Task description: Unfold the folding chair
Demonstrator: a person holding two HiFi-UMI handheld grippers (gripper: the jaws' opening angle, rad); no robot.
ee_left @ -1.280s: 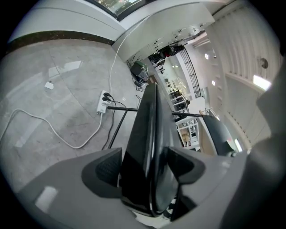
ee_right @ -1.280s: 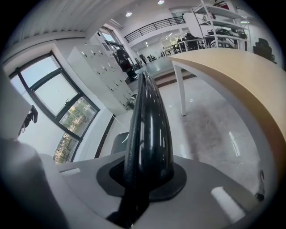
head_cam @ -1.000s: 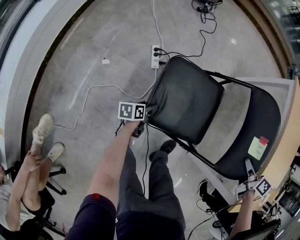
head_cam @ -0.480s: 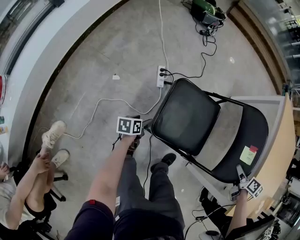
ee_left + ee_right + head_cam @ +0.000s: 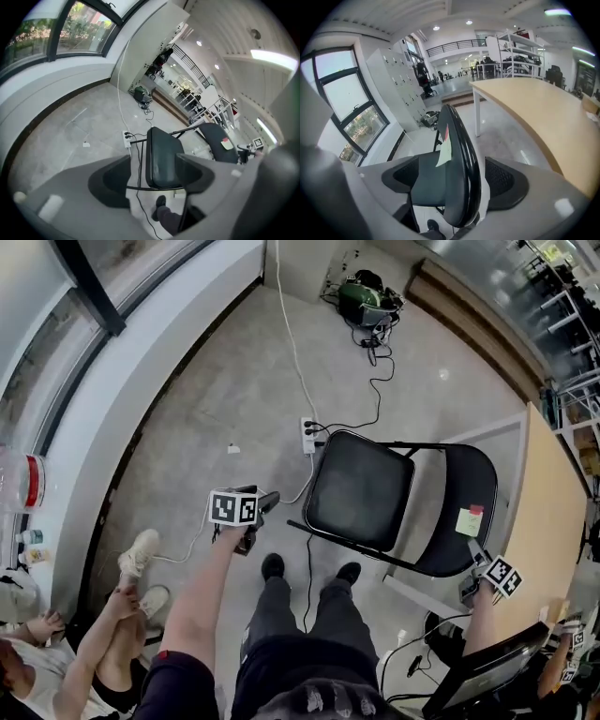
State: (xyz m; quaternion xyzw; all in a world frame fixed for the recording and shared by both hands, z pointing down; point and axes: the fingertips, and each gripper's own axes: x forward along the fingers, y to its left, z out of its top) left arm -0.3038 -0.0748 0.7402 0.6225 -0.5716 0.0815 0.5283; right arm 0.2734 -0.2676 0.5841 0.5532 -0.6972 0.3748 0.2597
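1. While both grippers are held up off the floor, 1 folding chair (image 5: pixel 361 502) is seen standing opened out on the grey floor (image 5: pixel 216 381). Its seat is level, just ahead of the person's 2 dark shoes (image 5: pixel 273 565).
2. 2 grippers are counted. The left gripper (image 5: pixel 270 499) is held clear of the seat's near-left corner. Its jaws have just been closing a touch but are spread apart. Nothing is caught between them, and the seat is only viewed beyond.
3. The right gripper (image 5: pixel 475 551) is placed at the top edge of the backrest (image 5: pixel 455 493). Its jaws have just been opening and are released wide. The backrest rim stands between them, and a gap is shown beside the right pad.
4. 1 yellow-green sticky note (image 5: pixel 468 521) with a red tab is stuck on the backrest.
5. 1 white power strip (image 5: pixel 309 435) is laid just beyond the seat. Dark plugs are seated in it, too small to be counted, and 1 white cable (image 5: pixel 286 324) is run toward the far wall.
6. 1 wooden table (image 5: pixel 548 512) is set along the right, just beside the backrest.
7. 1 green-and-black bundle (image 5: pixel 361 298) is left by the far wall, with dark cords trailing from it.
8. 1 white canister (image 5: pixel 28 481) with a red band is spotted at the left edge. Its contents cannot be told.
9. 1 seated person (image 5: pixel 103 652) is noted at the lower left, and 2 pale shoes (image 5: pixel 141 554) are worn.
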